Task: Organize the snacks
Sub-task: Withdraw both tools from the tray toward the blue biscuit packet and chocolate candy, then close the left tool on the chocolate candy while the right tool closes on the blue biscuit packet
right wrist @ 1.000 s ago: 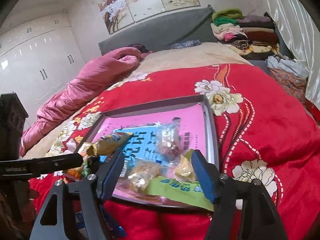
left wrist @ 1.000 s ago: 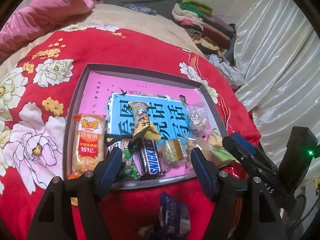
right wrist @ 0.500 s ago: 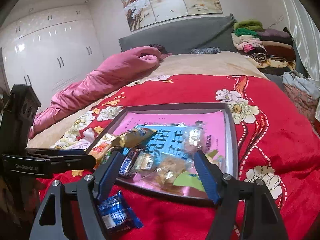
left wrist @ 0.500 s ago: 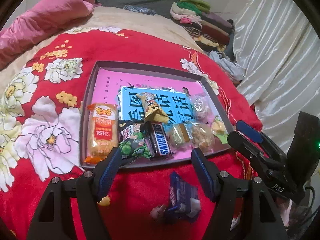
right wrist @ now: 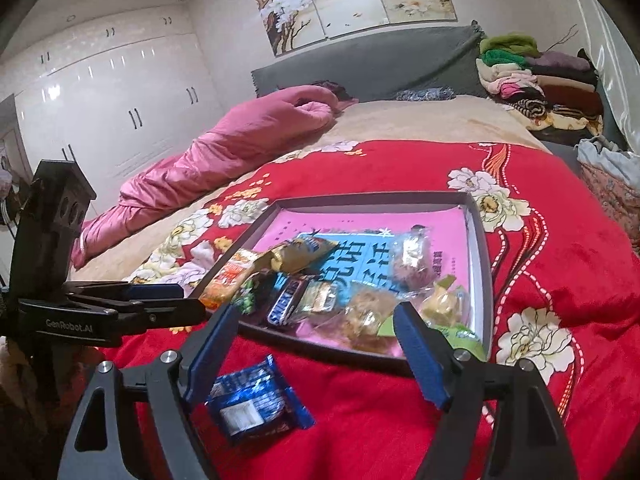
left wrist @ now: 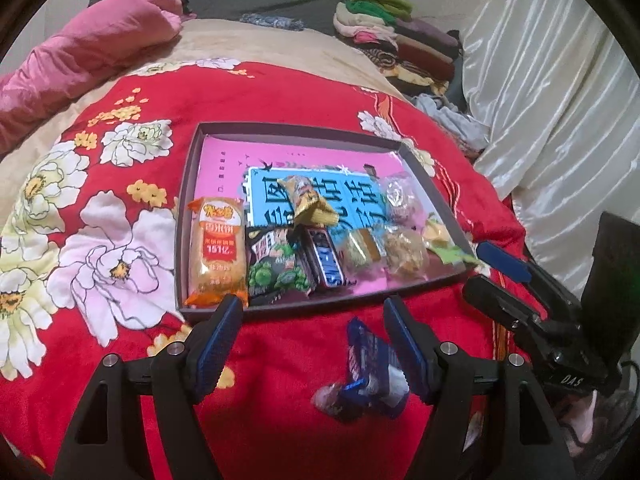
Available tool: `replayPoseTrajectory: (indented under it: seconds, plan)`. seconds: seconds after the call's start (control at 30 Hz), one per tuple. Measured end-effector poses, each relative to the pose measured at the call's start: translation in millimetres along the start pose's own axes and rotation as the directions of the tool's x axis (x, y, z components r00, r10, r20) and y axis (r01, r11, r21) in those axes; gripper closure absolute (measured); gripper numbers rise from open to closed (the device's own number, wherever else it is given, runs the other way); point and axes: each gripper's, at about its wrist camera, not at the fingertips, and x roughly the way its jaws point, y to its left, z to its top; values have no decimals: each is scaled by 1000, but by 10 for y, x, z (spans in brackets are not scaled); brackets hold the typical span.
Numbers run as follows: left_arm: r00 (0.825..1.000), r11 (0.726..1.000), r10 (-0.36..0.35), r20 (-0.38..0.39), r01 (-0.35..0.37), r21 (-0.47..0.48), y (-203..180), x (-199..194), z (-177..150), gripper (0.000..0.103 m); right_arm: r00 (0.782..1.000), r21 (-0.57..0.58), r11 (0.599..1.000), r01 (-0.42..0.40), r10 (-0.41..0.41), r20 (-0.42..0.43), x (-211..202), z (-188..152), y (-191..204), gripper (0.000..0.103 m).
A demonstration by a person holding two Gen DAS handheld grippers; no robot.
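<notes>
Both grippers, left and right, hung spread and empty. A blue packet lay on the blanket just outside the snack tray.

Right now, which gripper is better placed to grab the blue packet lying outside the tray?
Probably the left gripper: the blue packet lies by its right finger. The right gripper is also near and open.

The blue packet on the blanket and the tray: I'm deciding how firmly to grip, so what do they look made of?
The blue packet looks like thin glossy plastic film: it is crinkled, with bright glare patches and crimped ends. The tray seems to be stiff matte cardboard or board, judging by its thin, straight, dull grey-brown walls, though that is uncertain. The red blanket looks like plush fleece.
</notes>
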Motion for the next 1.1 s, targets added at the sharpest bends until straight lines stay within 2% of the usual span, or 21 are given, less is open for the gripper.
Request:
replayPoseTrajectory:
  seconds: [0.27, 0.47, 0.63, 0.83, 1.1]
  plan:
    - [997, 998, 16, -78, -11, 59, 53, -10, -331, 29, 995, -38, 997, -61, 58, -81, 33, -114, 158, 21]
    - [989, 995, 22, -144, -8, 95, 64, 79, -594, 29, 981, -93, 991, -99, 81, -179, 204, -241, 292, 21]
    - [987, 990, 16, -162, 8, 141, -9, 175, -687, 29, 968, -104, 988, -118, 91, -234, 295, -316, 311, 21]
    - [988, 984, -2, -152, 29, 175, -107, 264, -693, 29, 959, -89, 987, -135, 108, -262, 346, -344, 285, 21]
    - [988, 972, -19, -156, 55, 229, -233, 408, -707, 45, 943, -105, 981, -161, 121, -309, 492, -375, 335, 21]
